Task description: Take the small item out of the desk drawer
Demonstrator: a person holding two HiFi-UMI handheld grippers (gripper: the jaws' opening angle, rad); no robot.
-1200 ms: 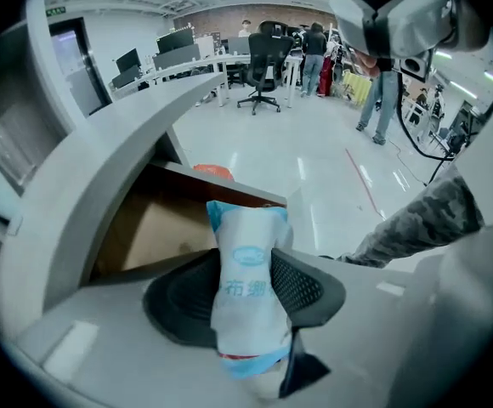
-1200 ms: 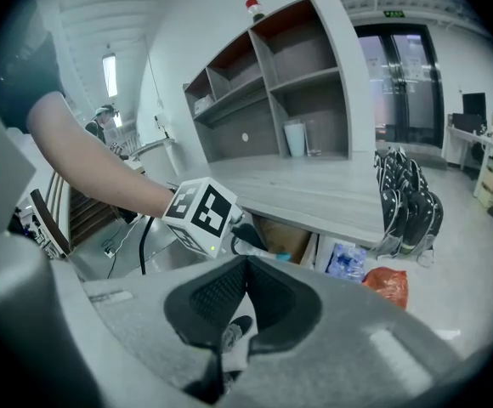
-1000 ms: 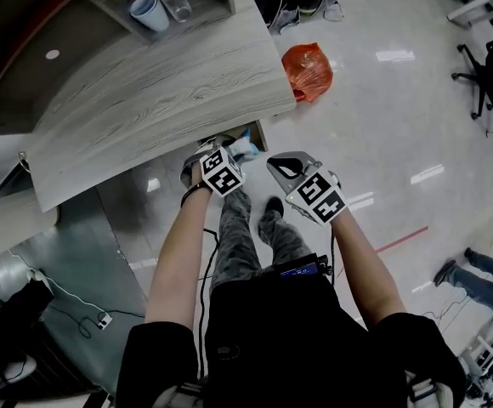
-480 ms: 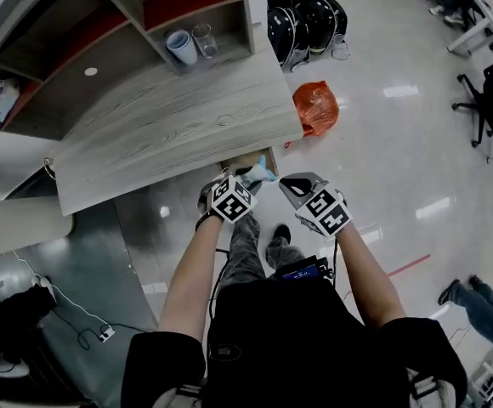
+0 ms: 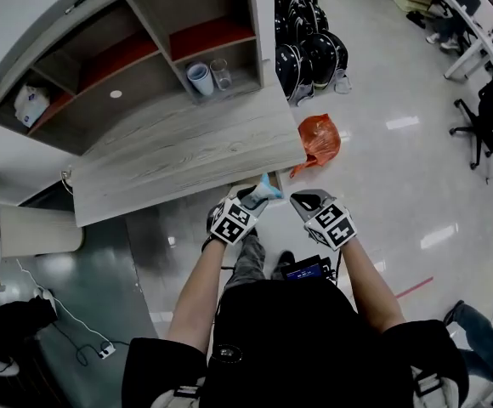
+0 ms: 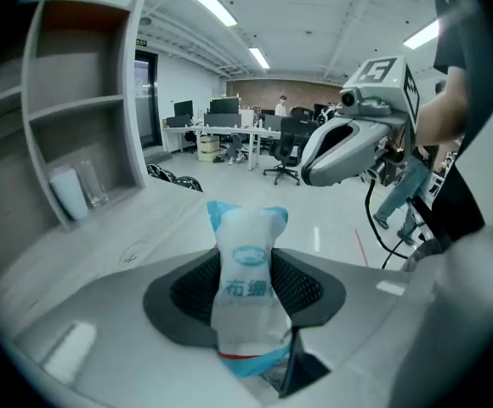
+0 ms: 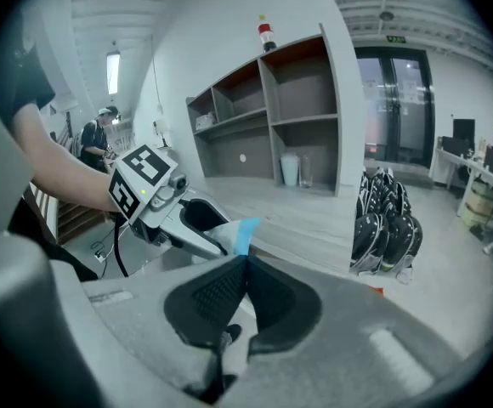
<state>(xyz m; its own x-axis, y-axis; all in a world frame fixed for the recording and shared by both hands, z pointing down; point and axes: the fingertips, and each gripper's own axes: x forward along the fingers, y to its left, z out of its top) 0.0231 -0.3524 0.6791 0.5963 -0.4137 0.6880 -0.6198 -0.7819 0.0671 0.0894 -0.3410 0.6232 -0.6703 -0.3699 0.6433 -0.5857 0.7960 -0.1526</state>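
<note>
Up they come: since a second ago both grippers have lifted from under the desk's (image 5: 187,155) near edge, and the small packet (image 6: 246,296) has risen with them. On the left, the left gripper (image 5: 257,197) pinches it upright around its middle, just off the desk's near right corner. It is white plastic with light-blue ends, a blue oval logo and blue Chinese characters too soft to read. Right of it, the right gripper (image 5: 308,201) has its jaws pressed together, empty.

Wood-grain desk (image 5: 187,155), cup (image 5: 201,78) and glass (image 5: 221,72) in its cubby (image 5: 245,66), orange bag (image 5: 319,141) on floor (image 5: 399,177)
</note>
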